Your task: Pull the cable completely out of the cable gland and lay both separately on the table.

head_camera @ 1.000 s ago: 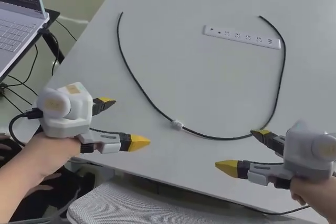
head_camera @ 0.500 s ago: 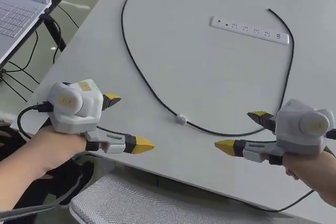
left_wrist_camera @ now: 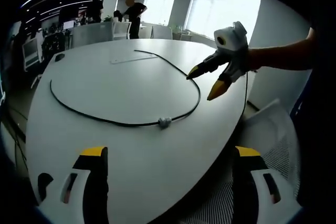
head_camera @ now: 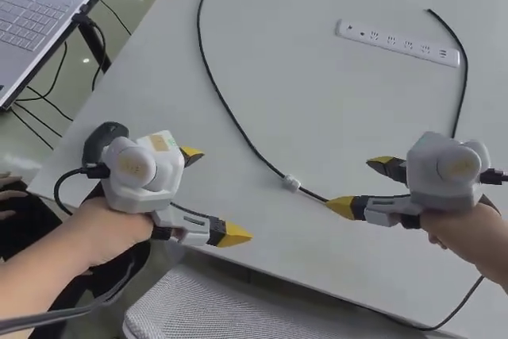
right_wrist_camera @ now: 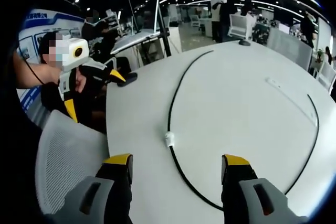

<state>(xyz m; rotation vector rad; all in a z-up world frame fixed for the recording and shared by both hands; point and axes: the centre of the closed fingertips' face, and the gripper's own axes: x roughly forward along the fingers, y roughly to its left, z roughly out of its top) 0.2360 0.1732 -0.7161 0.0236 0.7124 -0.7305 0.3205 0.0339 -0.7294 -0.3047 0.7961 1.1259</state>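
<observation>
The left gripper (head_camera: 216, 194) and right gripper (head_camera: 359, 185) stood wide open, holding nothing, on 2 sides of the cable gland (head_camera: 291, 183), probably ready to seize it and the cable (head_camera: 238, 129).

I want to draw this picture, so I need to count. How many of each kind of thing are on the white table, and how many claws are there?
black cable: 1
white cable gland: 1
white power strip: 1
claws: 2, the left claw and the right claw, both open
Total: 5
</observation>
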